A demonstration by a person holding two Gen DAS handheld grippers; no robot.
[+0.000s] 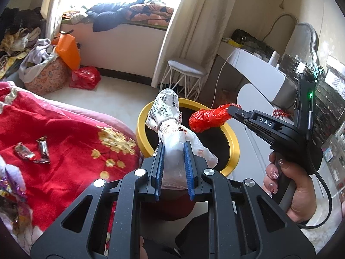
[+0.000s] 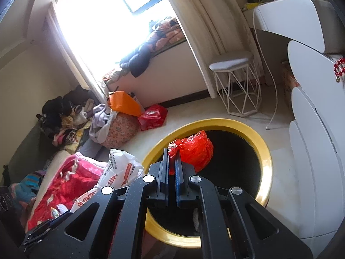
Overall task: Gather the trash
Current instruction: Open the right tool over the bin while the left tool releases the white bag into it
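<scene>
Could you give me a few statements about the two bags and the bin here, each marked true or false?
1. The left gripper is shut on the white plastic bag. True.
2. The right gripper holds a blue bag. False: it is shut on the red plastic bag.
3. The red plastic bag is held above the yellow-rimmed bin. True.
4. The candy wrappers lie inside the bin. False: they lie on the red blanket.
5. The stool lies tipped over. False: it stands upright.
</scene>
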